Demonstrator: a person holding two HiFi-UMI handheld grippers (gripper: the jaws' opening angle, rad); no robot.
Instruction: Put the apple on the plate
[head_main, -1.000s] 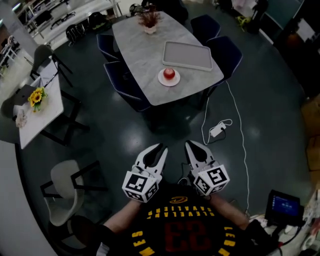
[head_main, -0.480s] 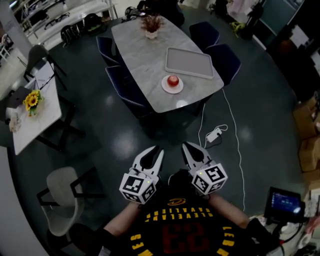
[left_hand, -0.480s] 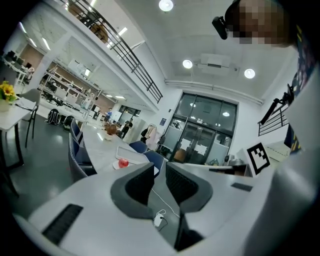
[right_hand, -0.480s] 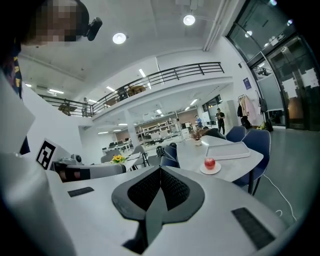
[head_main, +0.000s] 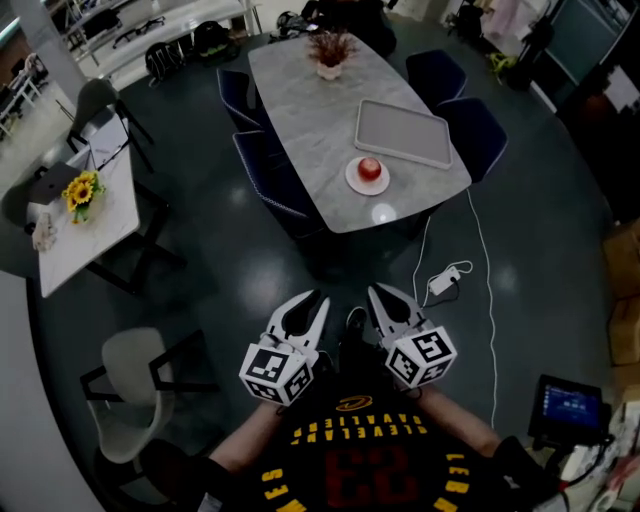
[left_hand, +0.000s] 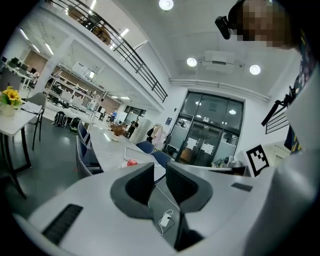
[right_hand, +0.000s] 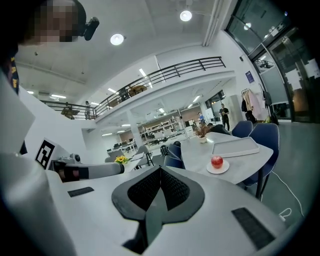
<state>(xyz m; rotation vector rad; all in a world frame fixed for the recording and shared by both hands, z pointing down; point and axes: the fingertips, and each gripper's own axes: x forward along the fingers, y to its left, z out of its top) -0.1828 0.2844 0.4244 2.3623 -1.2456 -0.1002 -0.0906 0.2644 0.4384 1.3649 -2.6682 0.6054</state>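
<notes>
While the apple (head_main: 370, 168) sits on the plate (head_main: 353, 181), your left gripper (head_main: 311, 301) hangs slightly open, your right gripper (head_main: 381, 294) closed, both empty.

The left gripper (head_main: 310, 298) and right gripper (head_main: 384, 291) are white; black shirt (head_main: 352, 445), yellow lettering.

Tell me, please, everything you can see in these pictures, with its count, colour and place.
table: one, grey marble, ahead of the person
plate: one, white, near end of the table
apple: one, red, on the plate
tray: one, grey, on the table beyond the plate
potted plant: one, reddish, far end of the table
chairs: four, dark blue, around the table
side table: one, white, at left
flowers: one bunch, yellow, on the side table
cable with adapter: one, white, on the floor
left gripper: one, white, open, empty
right gripper: one, white, shut, empty
</notes>
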